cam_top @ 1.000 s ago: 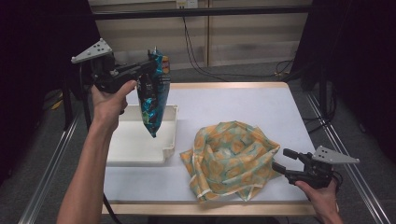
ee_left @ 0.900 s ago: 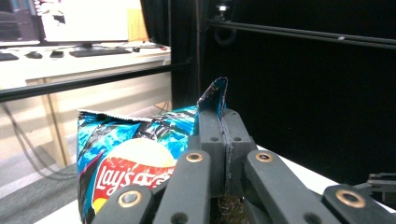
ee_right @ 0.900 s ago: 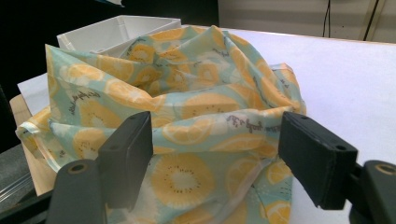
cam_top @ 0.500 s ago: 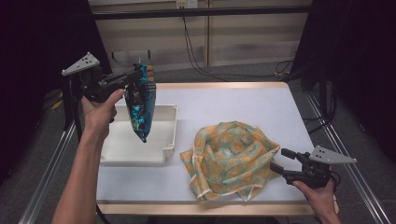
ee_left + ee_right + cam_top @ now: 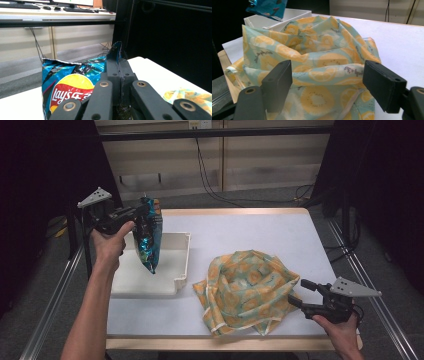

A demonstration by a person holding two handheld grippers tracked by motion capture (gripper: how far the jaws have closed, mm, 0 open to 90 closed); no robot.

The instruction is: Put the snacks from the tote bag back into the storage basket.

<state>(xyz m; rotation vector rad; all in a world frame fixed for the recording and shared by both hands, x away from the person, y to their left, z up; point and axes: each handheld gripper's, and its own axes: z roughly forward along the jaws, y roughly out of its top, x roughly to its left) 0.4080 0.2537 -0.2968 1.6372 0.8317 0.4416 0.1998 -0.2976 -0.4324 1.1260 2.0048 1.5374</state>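
Observation:
A blue Lay's chip bag point(image 5: 149, 237) hangs by its top edge from my left gripper point(image 5: 142, 211), which is shut on it above the white tray point(image 5: 176, 281). In the left gripper view the black jaws pinch the chip bag's point(image 5: 70, 80) torn top edge, with my left gripper point(image 5: 119, 72) closed tight. A crumpled cloth with orange slices printed on it point(image 5: 245, 290) lies on the white table. My right gripper point(image 5: 299, 292) rests at the cloth's right edge, open. In the right gripper view my right gripper point(image 5: 329, 77) has its pads wide apart in front of the cloth point(image 5: 317, 60).
The white table point(image 5: 260, 232) has bare room behind the cloth. Metal rails point(image 5: 50, 305) run along both sides. The tray's corner point(image 5: 294, 15) and the bag's bottom tip point(image 5: 268, 8) show beyond the cloth in the right gripper view. Cables lie on the floor at the back.
My left gripper has carried the chip bag down and to the left, so the bag now hangs lower over the tray. The right gripper and the cloth have not moved.

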